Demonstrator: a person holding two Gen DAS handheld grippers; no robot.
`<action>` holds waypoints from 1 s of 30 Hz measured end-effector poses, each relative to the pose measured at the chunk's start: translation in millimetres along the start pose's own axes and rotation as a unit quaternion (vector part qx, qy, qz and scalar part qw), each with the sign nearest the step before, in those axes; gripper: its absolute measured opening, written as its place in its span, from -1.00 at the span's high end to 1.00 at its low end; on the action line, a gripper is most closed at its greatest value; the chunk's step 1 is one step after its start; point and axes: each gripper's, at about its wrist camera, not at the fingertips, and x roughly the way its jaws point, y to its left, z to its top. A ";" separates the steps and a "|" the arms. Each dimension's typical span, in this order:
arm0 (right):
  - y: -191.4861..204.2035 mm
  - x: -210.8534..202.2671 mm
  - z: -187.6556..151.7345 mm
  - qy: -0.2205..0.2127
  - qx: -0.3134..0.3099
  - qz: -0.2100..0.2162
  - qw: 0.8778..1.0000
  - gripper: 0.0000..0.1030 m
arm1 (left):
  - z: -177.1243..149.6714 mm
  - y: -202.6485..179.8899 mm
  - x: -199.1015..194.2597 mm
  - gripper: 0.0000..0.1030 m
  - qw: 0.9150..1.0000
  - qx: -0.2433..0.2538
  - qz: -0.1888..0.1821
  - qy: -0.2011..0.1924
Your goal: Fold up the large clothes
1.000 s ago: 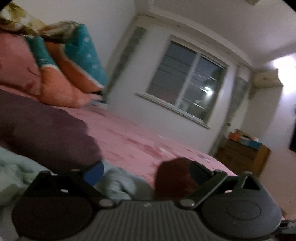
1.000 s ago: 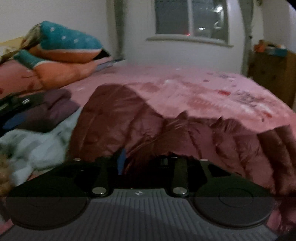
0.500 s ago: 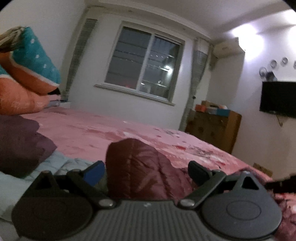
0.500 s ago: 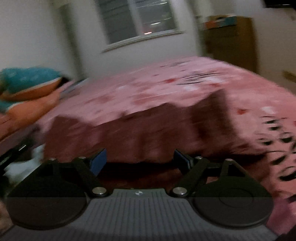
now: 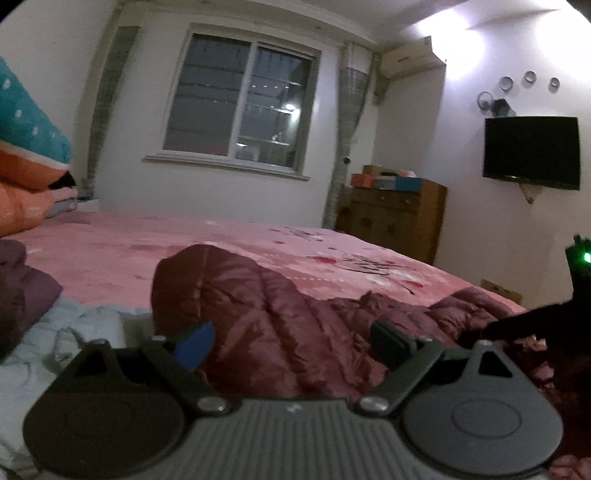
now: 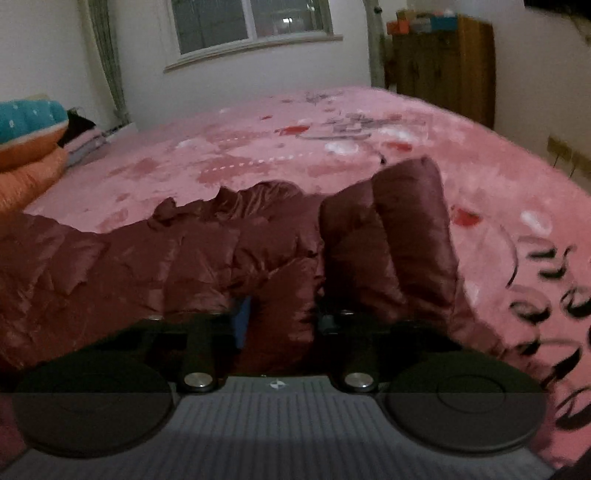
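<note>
Right gripper (image 6: 282, 317) closing on jacket (image 6: 280, 295), previously open

Both cams sit low behind their own fingers, looking forward across the bed (image 5: 110, 254) toward the window (image 5: 240, 103) wall. Left view nearly level; right view tilted down, closer on the maroon jacket (image 6: 184, 258). Shared: jacket (image 5: 277, 314), bed (image 6: 369, 122), window (image 6: 251, 18), wooden dresser (image 5: 399, 218).
</note>
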 end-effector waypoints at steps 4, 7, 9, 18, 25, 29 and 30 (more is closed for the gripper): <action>-4.5 -18.1 8.3 -0.058 -0.014 -0.070 0.996 0.63 | -0.3 -2.8 2.5 -0.77 1.000 0.011 -0.006 0.005; -14.2 -19.9 11.3 -0.064 -0.033 -0.113 0.991 0.63 | -3.1 -1.2 9.4 -0.77 1.000 0.012 0.008 0.025; -18.9 -13.1 6.5 -0.051 -0.053 -0.132 0.989 0.62 | -6.3 1.4 16.5 -0.77 0.998 0.012 0.024 0.050; -28.3 -23.4 8.6 -0.072 -0.021 -0.145 0.987 -0.32 | -0.2 -2.2 6.5 -0.77 0.999 0.017 0.025 0.016; 0.8 -30.6 2.8 -0.094 -0.065 -0.047 0.992 -0.23 | -5.7 -5.9 19.4 -0.72 0.999 0.011 -0.001 0.043; 3.9 5.5 -2.5 -0.024 -0.071 -0.023 0.997 0.03 | -14.1 -4.7 35.3 -0.62 0.996 0.014 0.020 0.083; 1.1 14.2 -3.9 -0.010 -0.067 -0.026 0.997 0.06 | -16.5 -4.0 39.2 -0.58 0.995 0.015 0.026 0.094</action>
